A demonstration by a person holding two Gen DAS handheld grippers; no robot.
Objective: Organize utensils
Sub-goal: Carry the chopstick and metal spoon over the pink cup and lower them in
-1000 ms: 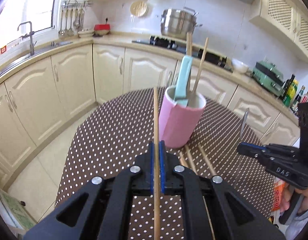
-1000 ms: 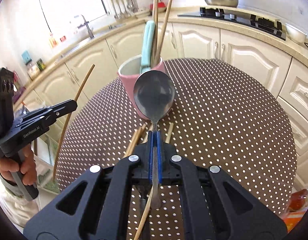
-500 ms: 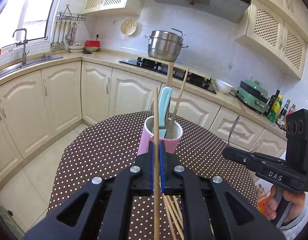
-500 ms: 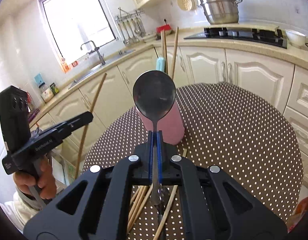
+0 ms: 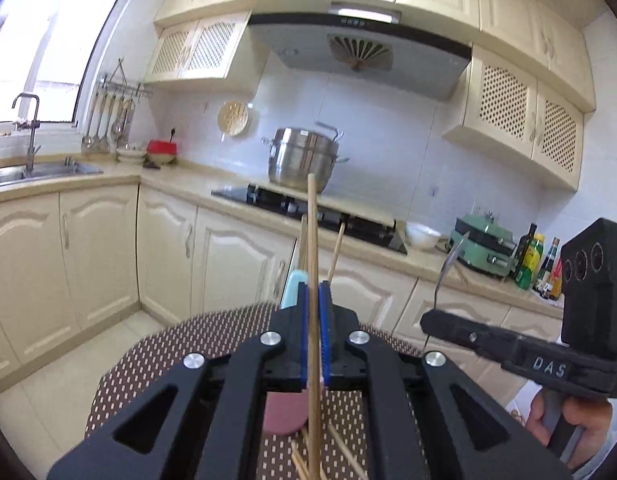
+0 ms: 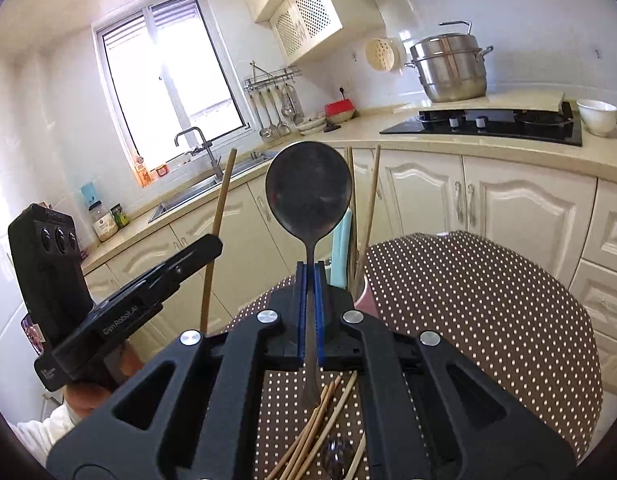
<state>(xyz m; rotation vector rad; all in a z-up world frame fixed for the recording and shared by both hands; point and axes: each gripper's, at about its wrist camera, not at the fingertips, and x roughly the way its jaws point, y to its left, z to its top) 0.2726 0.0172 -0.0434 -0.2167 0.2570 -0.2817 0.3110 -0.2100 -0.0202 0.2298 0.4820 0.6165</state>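
the dotted table (image 6: 488,300) is carrying a pink cup (image 5: 282,416) that is already holding chopsticks and a pale blue tool. the right gripper (image 6: 307,280) is pinching a metal spoon (image 6: 308,196) by its thin neck, bowl up; it is likely stiff and slippery. the left gripper (image 5: 313,300) is clamping a light, rigid wooden chopstick (image 5: 312,240) at mid-length. loose chopsticks (image 6: 320,420) are lying below.
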